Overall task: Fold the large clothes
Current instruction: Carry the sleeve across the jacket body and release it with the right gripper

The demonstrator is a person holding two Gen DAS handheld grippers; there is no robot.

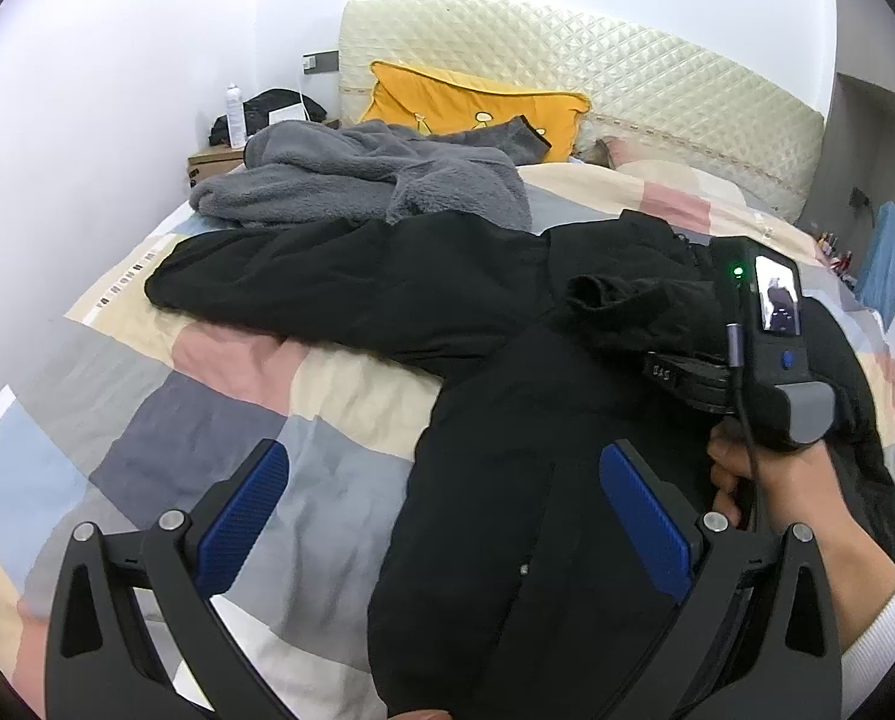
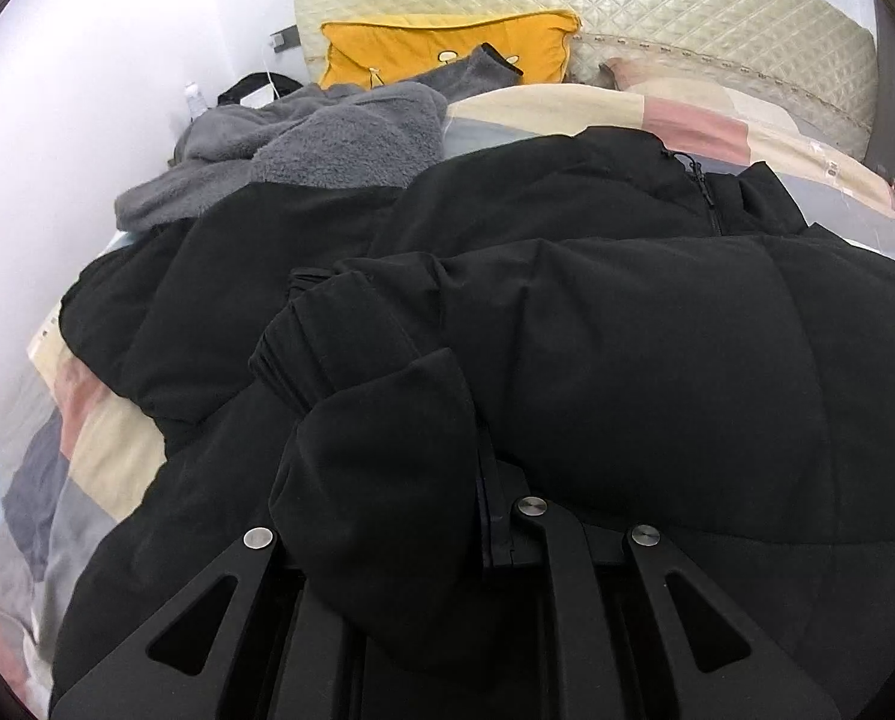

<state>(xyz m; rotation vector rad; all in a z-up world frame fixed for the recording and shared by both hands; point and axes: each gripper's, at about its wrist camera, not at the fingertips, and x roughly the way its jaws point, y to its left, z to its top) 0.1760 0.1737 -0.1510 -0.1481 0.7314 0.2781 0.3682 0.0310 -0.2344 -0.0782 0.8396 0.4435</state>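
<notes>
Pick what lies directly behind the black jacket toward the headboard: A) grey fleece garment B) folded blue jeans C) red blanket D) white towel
A: the grey fleece garment lies bunched on the bed just past the black jacket, in front of the yellow pillow.

matt black jacket, fuzzy grey fleece, glossy quilted headboard.

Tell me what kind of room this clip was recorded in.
Most likely a home bedroom. A bed with a patchwork quilt fills the view, backed by a cream quilted headboard with a yellow pillow leaning on it; a nightstand stands beside the bed.
</notes>
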